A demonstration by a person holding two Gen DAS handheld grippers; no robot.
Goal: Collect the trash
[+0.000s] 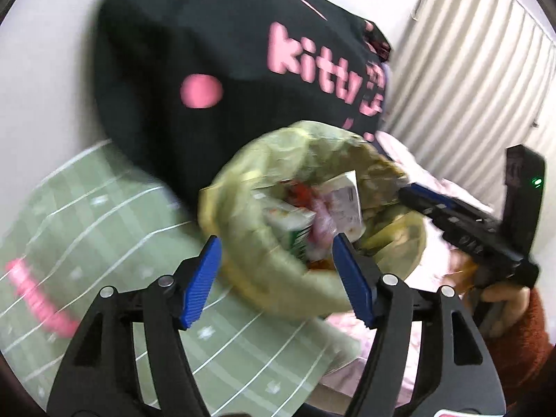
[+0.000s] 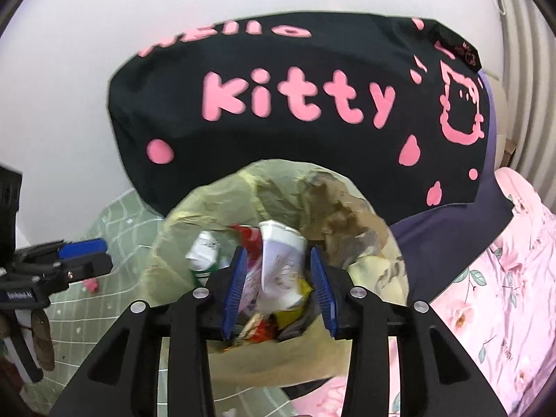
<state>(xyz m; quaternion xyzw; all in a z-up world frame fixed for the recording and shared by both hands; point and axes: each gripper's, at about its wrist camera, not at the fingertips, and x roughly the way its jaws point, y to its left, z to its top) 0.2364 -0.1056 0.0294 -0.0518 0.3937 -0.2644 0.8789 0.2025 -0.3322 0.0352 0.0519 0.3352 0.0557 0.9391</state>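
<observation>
The trash bag [image 2: 215, 208], a thin yellow-green plastic sack, stands open on the bed in front of a black pillow [image 2: 295, 104] with pink lettering, between a green checked sheet [image 1: 87, 215] and pink floral bedding [image 2: 504, 278]. It already holds cartons, a paper cup [image 2: 281, 239] and coloured wrappers. The right gripper [image 2: 279, 288] is directly over the bag mouth with its fingers partly apart; the cup and wrappers show between them, but whether the pads press on anything cannot be told from this view. The left gripper [image 1: 278, 278] sits at the near side of the bag with its fingers wide apart and nothing between them; this view is motion-blurred. The step in hand appears to be placing or settling trash inside the bag. To do it well, keep the right gripper centred above the opening and clear of the thin rim, which can tear or fold inward. Use the left gripper to steady the near edge so the mouth does not collapse. A small pink object [image 2: 91, 285] lies on the green sheet beside the bag; what it is cannot be determined.
</observation>
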